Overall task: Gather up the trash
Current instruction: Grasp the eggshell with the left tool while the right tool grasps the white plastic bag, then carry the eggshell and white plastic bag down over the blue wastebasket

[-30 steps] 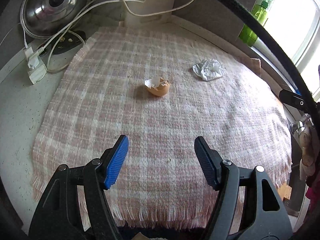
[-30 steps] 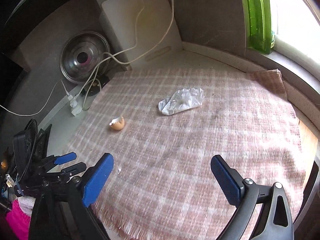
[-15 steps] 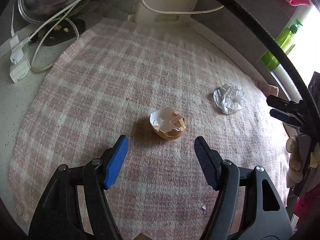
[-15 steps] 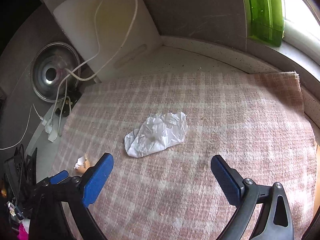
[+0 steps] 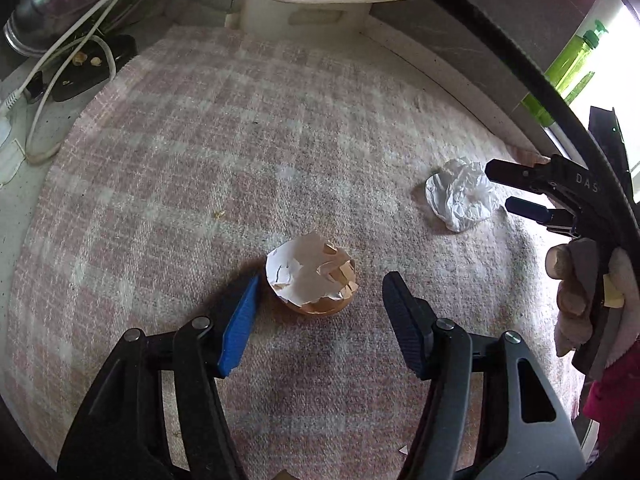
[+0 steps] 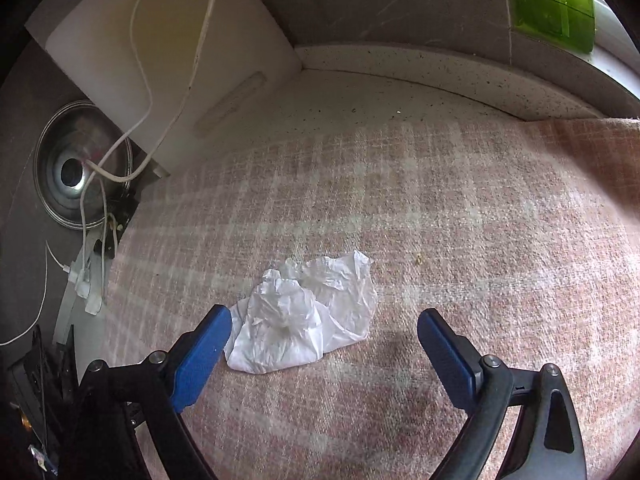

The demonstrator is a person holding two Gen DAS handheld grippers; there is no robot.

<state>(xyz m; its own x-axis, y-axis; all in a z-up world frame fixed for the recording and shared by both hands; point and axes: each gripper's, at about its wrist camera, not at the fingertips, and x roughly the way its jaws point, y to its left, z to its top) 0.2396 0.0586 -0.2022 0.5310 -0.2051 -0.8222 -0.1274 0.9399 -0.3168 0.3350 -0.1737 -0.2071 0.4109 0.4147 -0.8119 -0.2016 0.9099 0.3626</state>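
Two views: only the left shows the eggshell [image 5: 311,278] between the closing left gripper [image 5: 318,300]; the right gripper [image 6: 324,340] gapes beside crumpled plastic [image 6: 304,316]

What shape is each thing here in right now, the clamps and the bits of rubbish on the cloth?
Eggshell: broken, lying between the left clamp's jaws.
Left gripper: closing, not yet pressing.
Plastic wrapper: crumpled, lying on the cloth.
Right gripper: open, straddling the wrapper.
Checked cloth: spread flat.
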